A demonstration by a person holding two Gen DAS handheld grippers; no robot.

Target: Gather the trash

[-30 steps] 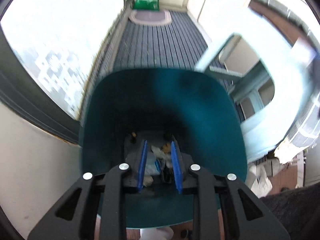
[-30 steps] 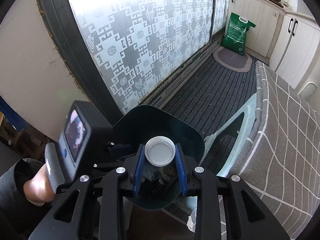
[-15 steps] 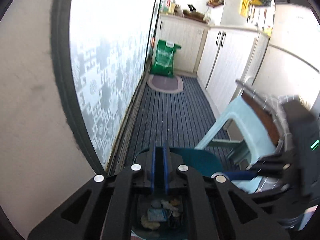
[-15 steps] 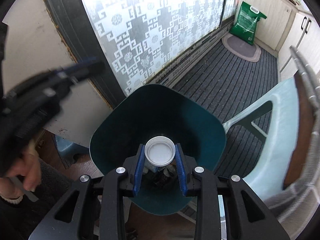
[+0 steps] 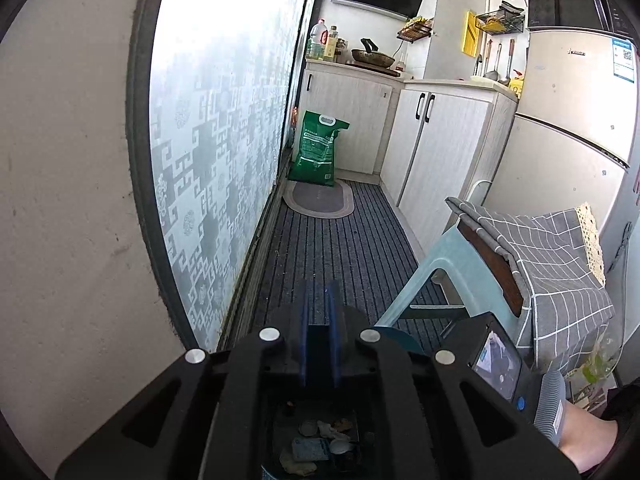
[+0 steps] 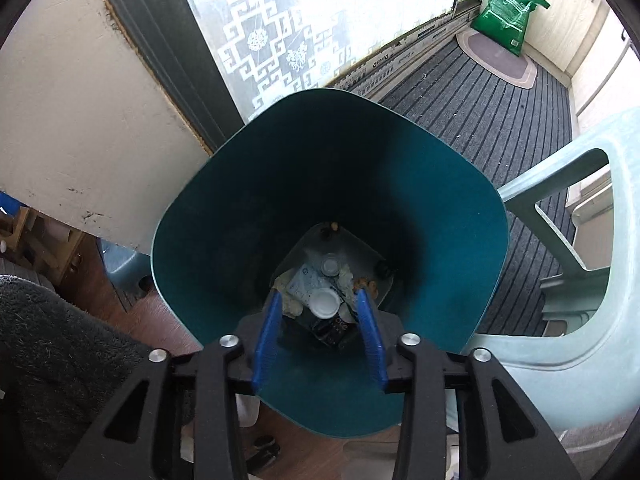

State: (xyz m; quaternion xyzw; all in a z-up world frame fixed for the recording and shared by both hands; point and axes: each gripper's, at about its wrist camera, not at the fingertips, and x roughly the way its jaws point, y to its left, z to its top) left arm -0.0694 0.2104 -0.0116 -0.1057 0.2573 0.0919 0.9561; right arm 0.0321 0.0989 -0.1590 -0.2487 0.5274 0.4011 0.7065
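Note:
In the right wrist view a teal bin [image 6: 224, 208] fills the middle, and my right gripper [image 6: 318, 296] points down into its mouth. Its jaws are opening, with nothing pressed between the blue pads. A white bottle cap [image 6: 323, 303] lies loose on the trash at the bottom, among wrappers and a clear bottle [image 6: 330, 266]. My left gripper [image 5: 319, 286] is raised over the bin's near side and points along the floor. It is all but shut, its jaws parting slightly around nothing. The bin's rim [image 5: 400, 340] and trash [image 5: 316, 440] show beneath it.
A pale green plastic chair [image 6: 580, 320] stands right of the bin, with a grey checked cloth [image 5: 552, 256] draped over it. A patterned glass door [image 5: 216, 160] lines the left. At the far end are a green sack [image 5: 318, 148], an oval mat [image 5: 320, 198] and cabinets [image 5: 436, 148].
The right gripper sank toward the bin and let the white cap go, and the cap now lies in the bin. The left gripper rose, tilted up and closed.

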